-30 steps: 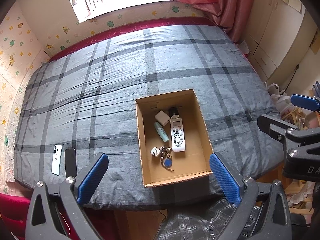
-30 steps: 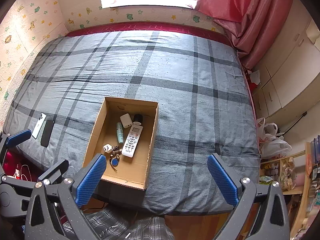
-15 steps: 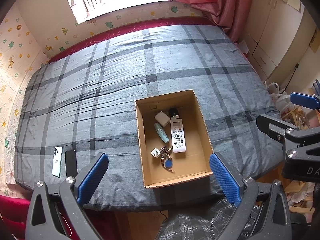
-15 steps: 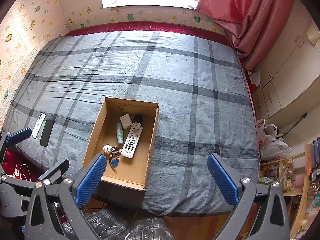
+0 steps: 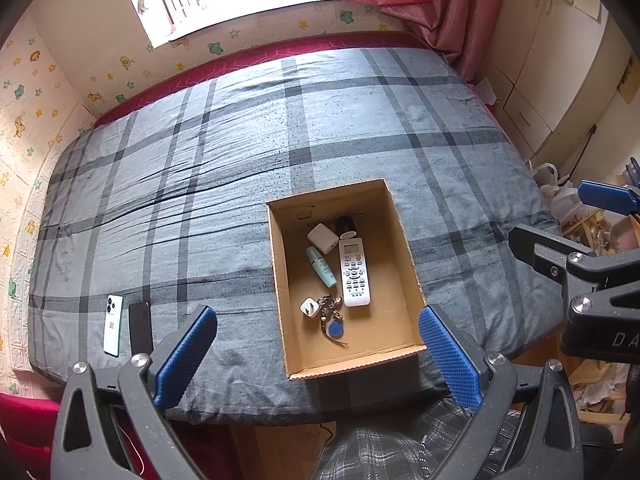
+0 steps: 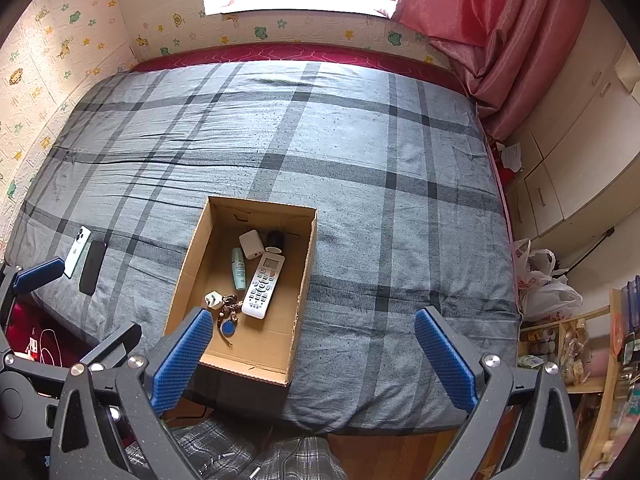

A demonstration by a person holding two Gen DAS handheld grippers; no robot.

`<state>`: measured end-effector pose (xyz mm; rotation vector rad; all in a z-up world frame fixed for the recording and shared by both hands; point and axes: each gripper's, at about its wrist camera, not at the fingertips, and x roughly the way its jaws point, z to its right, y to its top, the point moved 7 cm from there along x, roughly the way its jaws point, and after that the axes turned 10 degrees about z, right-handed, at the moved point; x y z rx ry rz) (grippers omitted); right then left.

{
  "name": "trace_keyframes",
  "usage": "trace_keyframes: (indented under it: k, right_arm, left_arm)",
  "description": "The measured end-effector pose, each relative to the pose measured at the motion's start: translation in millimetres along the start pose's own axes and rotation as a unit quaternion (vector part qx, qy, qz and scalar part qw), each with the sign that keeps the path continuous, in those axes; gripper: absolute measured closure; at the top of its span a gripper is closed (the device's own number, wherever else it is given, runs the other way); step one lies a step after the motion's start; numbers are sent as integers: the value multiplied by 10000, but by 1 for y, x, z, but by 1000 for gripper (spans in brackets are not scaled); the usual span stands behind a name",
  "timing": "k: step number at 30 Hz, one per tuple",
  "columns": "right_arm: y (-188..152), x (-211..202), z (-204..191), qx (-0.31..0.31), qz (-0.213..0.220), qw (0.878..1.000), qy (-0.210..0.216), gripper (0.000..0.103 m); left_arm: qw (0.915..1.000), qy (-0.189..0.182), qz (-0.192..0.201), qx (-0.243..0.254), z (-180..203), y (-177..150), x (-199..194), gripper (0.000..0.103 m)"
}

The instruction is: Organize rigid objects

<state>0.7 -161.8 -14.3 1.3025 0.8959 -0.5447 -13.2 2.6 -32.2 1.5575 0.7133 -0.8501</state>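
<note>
An open cardboard box (image 5: 404, 240) (image 6: 304, 264) sits on the grey plaid bed near its front edge. It holds a white remote (image 5: 354, 272) (image 6: 264, 285), a mint tube (image 5: 321, 267), a white charger block (image 5: 322, 237), a small white plug (image 5: 309, 306), a black round object (image 5: 345, 224) and a key bunch with a blue tag (image 5: 333, 322). My left gripper (image 5: 318, 354) is open and empty, above the bed's front edge before the box. My right gripper (image 6: 312, 354) is open and empty, right of the box's near corner.
A white phone (image 5: 112, 325) (image 6: 77, 251) and a black phone (image 5: 140, 327) (image 6: 92, 261) lie side by side at the bed's front left. White cabinets (image 6: 568, 168) and plastic bags (image 6: 544, 280) stand to the right, a pink curtain (image 6: 488, 28) at the back right.
Both grippers stay open; the views have hardly shifted and nothing on the bed has moved.
</note>
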Motion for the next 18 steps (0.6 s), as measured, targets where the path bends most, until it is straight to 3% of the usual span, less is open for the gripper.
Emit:
trace_keyframes:
  k: [18]
  right_arm:
    - [5,12,0,-33,-16,10000,64,0]
  left_arm:
    - [9999,-102,-33,-10,7,2,7,0]
